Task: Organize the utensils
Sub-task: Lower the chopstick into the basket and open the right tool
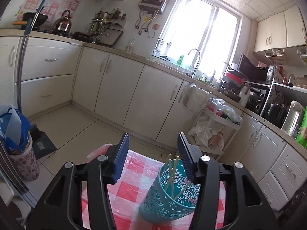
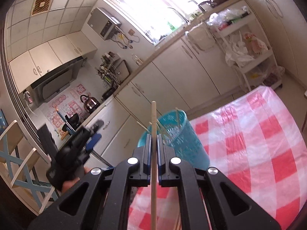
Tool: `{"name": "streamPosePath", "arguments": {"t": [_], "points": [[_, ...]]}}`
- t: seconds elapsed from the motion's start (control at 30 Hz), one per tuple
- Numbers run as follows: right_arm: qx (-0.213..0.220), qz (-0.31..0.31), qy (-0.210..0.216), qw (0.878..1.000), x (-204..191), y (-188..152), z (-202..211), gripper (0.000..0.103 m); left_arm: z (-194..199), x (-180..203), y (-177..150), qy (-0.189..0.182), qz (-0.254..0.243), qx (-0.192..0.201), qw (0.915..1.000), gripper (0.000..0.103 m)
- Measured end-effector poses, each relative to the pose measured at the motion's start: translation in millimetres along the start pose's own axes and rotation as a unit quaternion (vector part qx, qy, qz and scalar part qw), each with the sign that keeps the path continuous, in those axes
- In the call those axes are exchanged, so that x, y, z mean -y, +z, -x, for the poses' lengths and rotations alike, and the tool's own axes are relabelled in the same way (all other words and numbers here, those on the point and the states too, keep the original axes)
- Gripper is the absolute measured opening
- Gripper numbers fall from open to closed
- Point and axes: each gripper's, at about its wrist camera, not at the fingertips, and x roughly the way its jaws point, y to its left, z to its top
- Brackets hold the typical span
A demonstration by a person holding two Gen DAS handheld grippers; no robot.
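table (image 2: 268, 153): pink checked cloth; on it: teal holder (image 1: 168, 193) upright

kettle (image 1: 62, 22) on the counter, white cart (image 1: 214, 126) beside cabinets.

Utensil holder (image 1: 168, 191) standing on the table (image 1: 134, 172), chopsticks (image 1: 172, 172) leaning inside it. Left gripper (image 1: 153, 153) hovering with the holder just inside its right finger. Right gripper (image 2: 153, 145) sitting before the holder, a single chopstick (image 2: 153, 153) lying between its pads. Counter (image 1: 115, 48) and cabinets (image 1: 119, 88) running behind the table; cart (image 1: 216, 126) standing right of them.
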Motion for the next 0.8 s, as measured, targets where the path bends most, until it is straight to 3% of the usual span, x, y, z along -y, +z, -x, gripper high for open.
{"name": "streamPosePath", "arguments": {"t": [0.2,0.33,0.5,0.8], "points": [[0.068,0.062,-0.014,0.996,-43,49,-64,0.006,4,-8,11,-0.003,-0.007,0.006,1.0000,0.049],[0.081,0.071,-0.043,0.993,-45,62,-105,0.006,2,-16,16,0.002,0.004,0.000,1.0000,0.049],[0.070,0.083,-0.086,0.990,-35,55,-141,0.006,1,-19,19,0.023,-0.008,-0.004,0.9997,0.050],[0.040,0.111,-0.105,0.987,-34,32,-151,0.006,0,-18,20,0.031,-0.022,-0.014,0.9992,0.050]]}}
